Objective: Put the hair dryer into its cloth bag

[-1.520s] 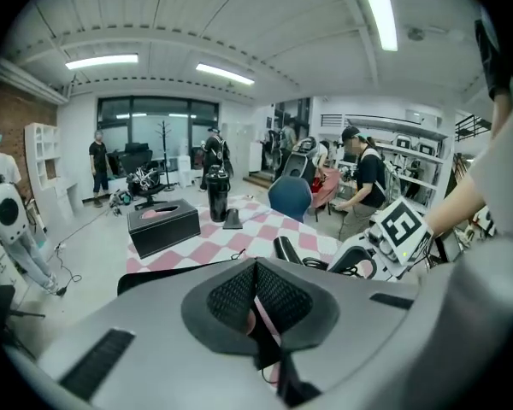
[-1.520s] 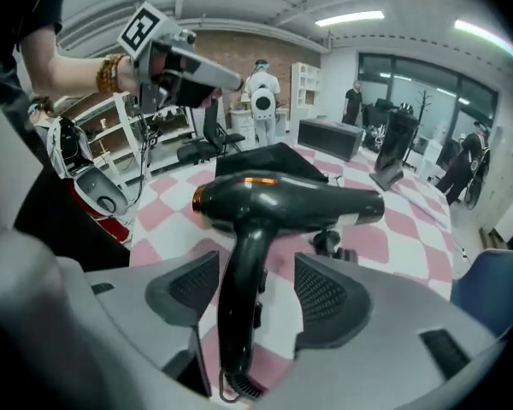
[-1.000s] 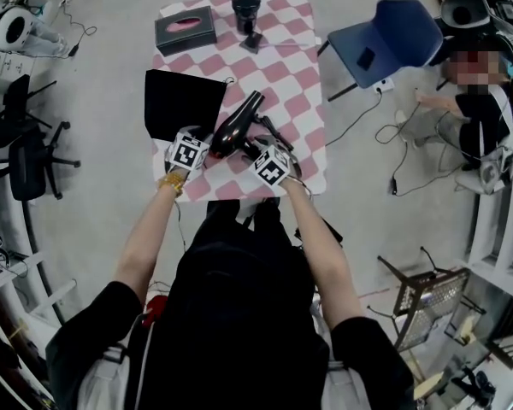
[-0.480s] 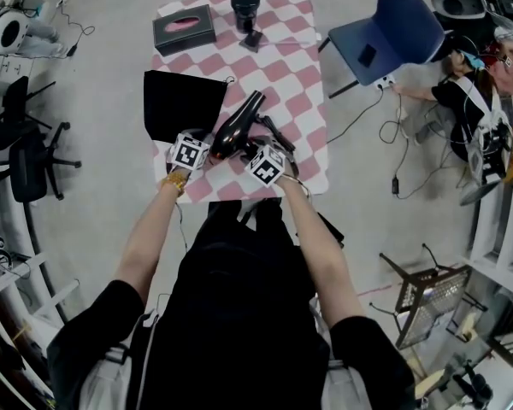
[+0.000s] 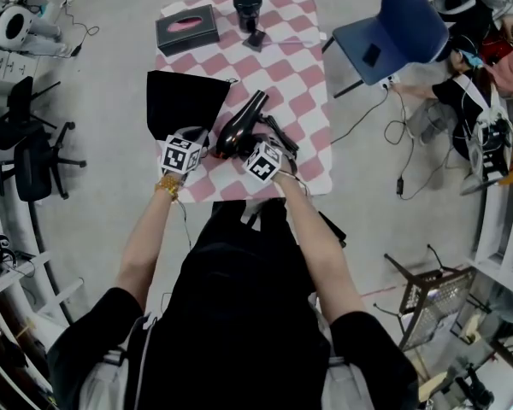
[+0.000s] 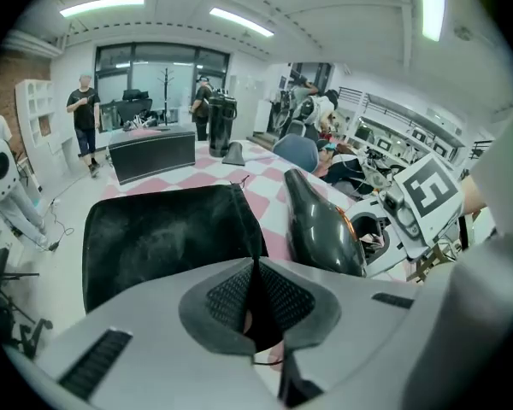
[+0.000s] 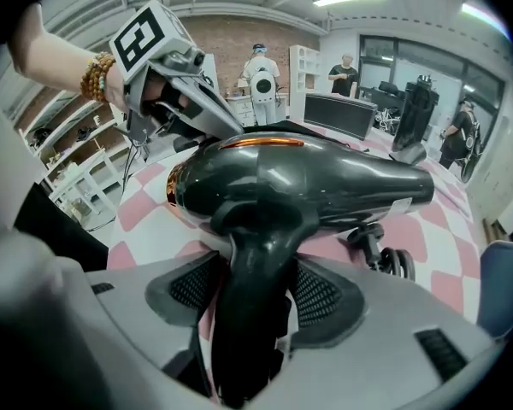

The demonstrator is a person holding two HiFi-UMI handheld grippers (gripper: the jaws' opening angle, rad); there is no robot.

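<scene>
1. We start with the table (image 5: 308, 143) under its pink-and-white check cloth. Everything we need sits on its near half.
2. The bag (image 5: 181, 101) lies flat and black on the left side of the table. Its hemmed right edge faces the dryer, and a drawstring shows at the far corner.
3. The hair dryer (image 5: 239, 125) is just to the right of the bag, nozzle pointing away from us. We can't tell whether it rests on the cloth or hangs just above it.
4. The right claw (image 5: 255, 148) is clamped on the dryer's handle, with a pad pressed on either side.
5. The left claw (image 5: 197, 135) has just been closing. Its pads are nearly together on a dark sliver, which we read as the bag's near corner.
6. So we judge the step in hand to be gripping the bag, with the dryer not yet inside.
7. The next move calls for lifting that edge so the mouth gapes. Then we swing the dryer left and feed it in, and a limp mouth may snag it.
</scene>
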